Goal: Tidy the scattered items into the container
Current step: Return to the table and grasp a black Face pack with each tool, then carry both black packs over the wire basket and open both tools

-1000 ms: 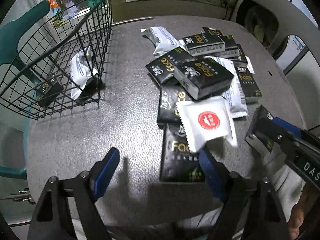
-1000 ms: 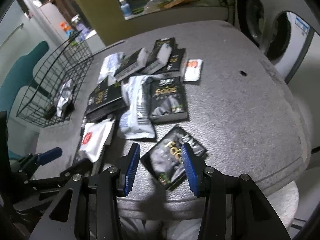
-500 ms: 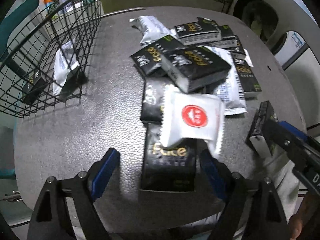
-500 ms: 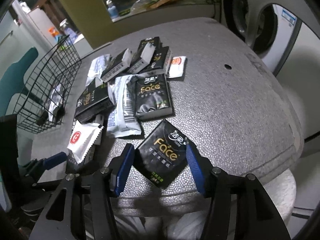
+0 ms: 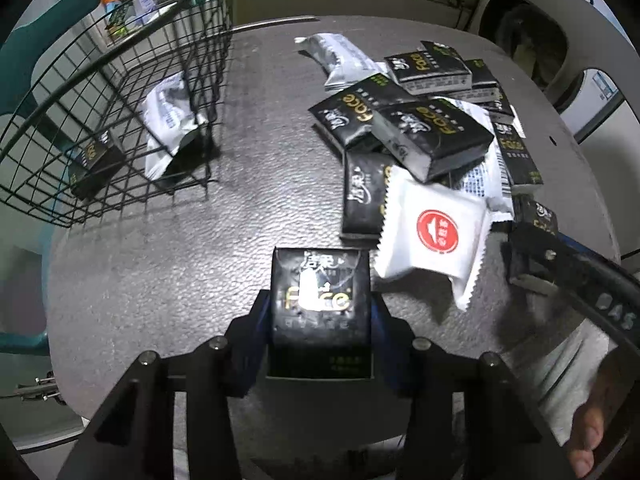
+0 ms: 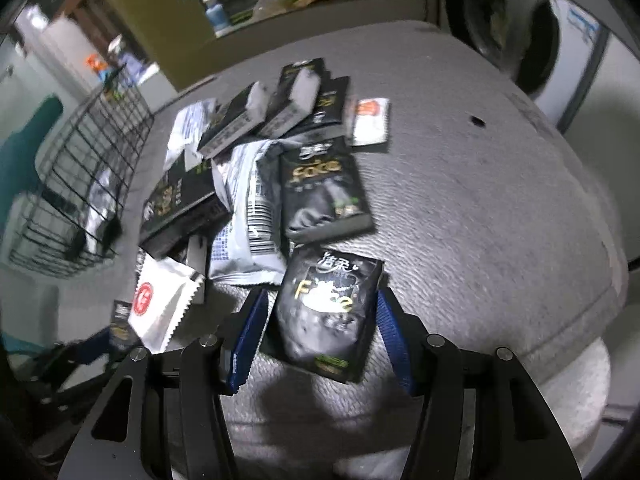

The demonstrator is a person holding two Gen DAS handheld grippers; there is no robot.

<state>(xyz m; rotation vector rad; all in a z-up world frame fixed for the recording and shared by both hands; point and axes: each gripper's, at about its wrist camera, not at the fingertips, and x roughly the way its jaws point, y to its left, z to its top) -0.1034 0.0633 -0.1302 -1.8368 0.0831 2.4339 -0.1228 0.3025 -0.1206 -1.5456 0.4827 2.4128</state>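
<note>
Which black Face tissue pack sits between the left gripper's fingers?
The black pack nearest the table's edge, lying alone below the white red-logo sachet. The left gripper is closing on its sides; the other black packs lie in the pile beyond.

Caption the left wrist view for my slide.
Left tongs closing on a black tissue pack, wire basket waiting at left.

Black tissue packs (image 5: 320,300) with gold lettering; white sachet (image 5: 434,236) with red round logo; black wire basket (image 5: 112,92); grey speckled table (image 5: 180,260); blue tool pads (image 6: 248,336); teal chair (image 5: 36,36).
</note>
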